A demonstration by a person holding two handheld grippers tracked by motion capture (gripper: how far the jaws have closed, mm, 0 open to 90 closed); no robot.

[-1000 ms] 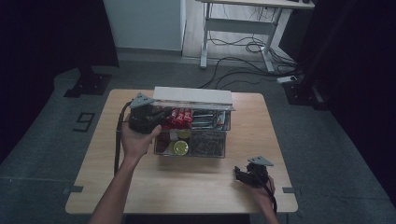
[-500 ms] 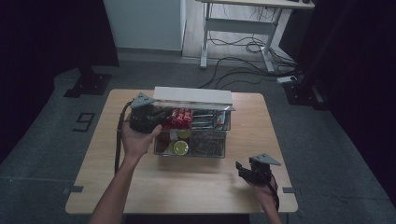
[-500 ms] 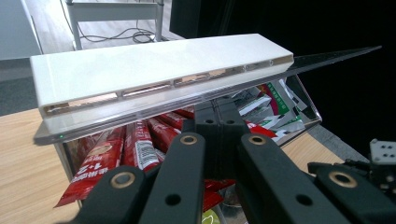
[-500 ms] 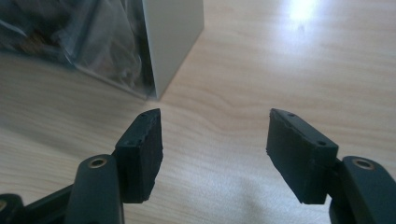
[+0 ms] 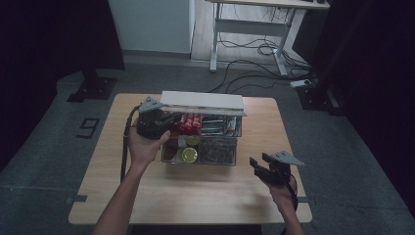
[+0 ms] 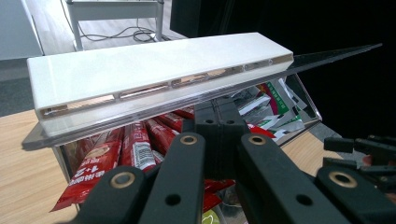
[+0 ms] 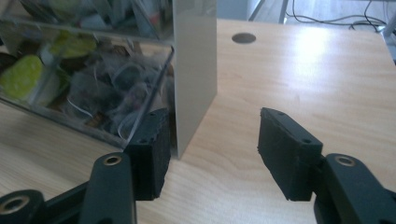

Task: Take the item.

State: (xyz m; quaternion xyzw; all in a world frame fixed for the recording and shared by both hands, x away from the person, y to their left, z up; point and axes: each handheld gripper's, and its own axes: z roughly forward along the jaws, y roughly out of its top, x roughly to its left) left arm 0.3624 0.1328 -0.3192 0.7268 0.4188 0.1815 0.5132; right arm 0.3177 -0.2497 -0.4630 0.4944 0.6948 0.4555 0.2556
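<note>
Clear acrylic organizer box, compartmented, standing at the middle of the wooden bench, toward its far edge. Lid: white slab on a clear panel, raised and propped over the back of the box; in the left gripper view it runs across the upper frame, tilted, with the compartments open beneath it. Contents: red stick sachets in the back left compartment, also seen at close range; assorted light and green packets in the back right; yellow-green round items in the front left; dark wrapped pieces in the front right, seen through the clear wall. Left gripper, held in the person's left hand, sits at the box's left back corner, its fingers clenched together with nothing visible between them, the tips reaching over the red sachets just under the lid's front edge. Right gripper, held in the right hand, hovers over bare bench to the right of the box and nearer the person, apart from it in the high view. Its fingers are released and spread wide; the box's white end wall stands just beyond the left one, the near corner lying close beside that finger, not between the two. Round hole in the bench top beyond. Floor behind: a desk frame with loose cables.
</note>
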